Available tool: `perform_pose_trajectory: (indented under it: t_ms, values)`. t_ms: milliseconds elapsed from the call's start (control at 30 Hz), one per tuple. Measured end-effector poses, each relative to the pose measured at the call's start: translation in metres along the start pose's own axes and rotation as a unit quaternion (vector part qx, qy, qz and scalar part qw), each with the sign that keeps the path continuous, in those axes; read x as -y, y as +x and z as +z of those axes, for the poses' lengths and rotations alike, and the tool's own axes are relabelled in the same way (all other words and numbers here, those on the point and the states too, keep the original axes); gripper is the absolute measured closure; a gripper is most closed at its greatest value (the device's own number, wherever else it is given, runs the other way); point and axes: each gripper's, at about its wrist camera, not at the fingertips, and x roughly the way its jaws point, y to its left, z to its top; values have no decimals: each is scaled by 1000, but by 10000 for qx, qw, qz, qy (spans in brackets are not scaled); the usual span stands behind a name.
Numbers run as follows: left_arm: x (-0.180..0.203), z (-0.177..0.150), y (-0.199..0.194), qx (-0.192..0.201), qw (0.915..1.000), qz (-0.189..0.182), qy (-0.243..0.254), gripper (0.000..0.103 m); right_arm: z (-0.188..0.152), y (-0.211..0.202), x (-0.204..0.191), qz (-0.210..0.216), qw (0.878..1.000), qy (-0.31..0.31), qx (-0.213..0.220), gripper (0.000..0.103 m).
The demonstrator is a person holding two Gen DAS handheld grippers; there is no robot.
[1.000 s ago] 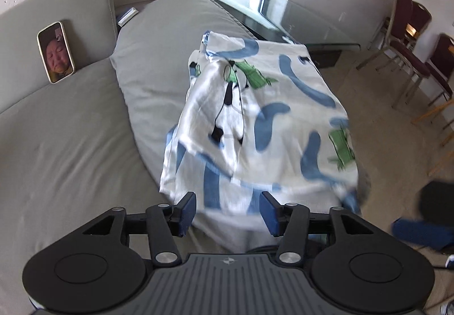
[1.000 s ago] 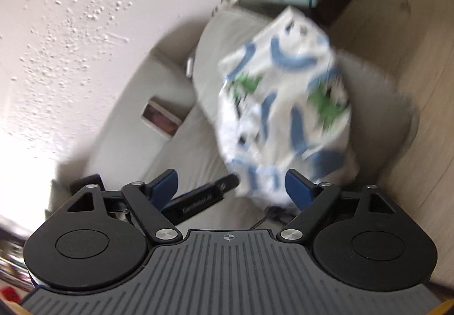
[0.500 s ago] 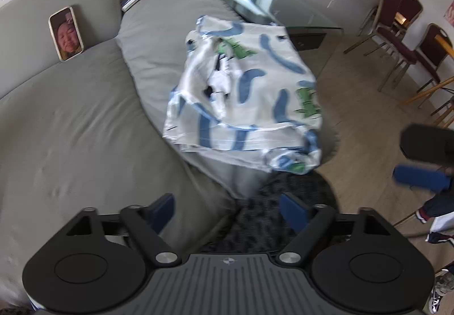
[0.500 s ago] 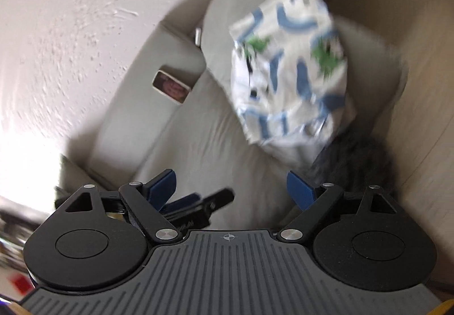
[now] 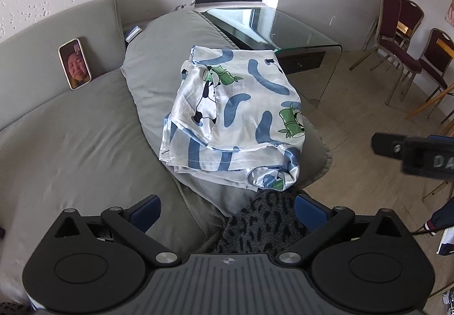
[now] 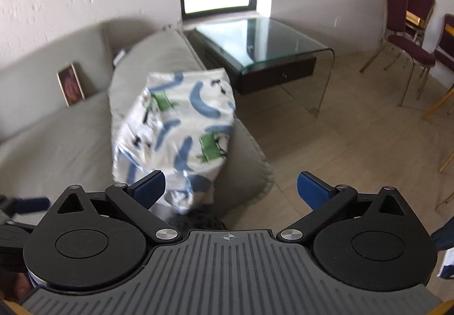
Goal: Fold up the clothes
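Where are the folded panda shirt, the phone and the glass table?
folded panda shirt (image 5: 244,105), left wrist view, on its top panel.
phone (image 5: 74,64), left wrist view, on its screen.
glass table (image 6: 264,37), right wrist view, on its glass top.

Phone propped against sofa back; glass table beside.

White satin garment printed with blue curved strokes, black-and-white pandas and green bamboo. Grey sofa and grey cushion. Grey fabric with black leopard spots. Black grippers with blue fingers. Maroon chairs on pale metal frames. Clear greenish glass tabletop. Beige floor.
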Motion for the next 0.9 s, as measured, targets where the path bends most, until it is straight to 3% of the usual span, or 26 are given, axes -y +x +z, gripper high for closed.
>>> perform_pose_trajectory:
  t_ms: [433,900]
  values:
    - [-2,4,-8,134,9998,-17,-109,2,0,10,-11,369,9980,-258,-435,1]
    - [-4,4,-5,129,9999,27,-73,1,1,20,-30,397,9966,-466,-546,1]
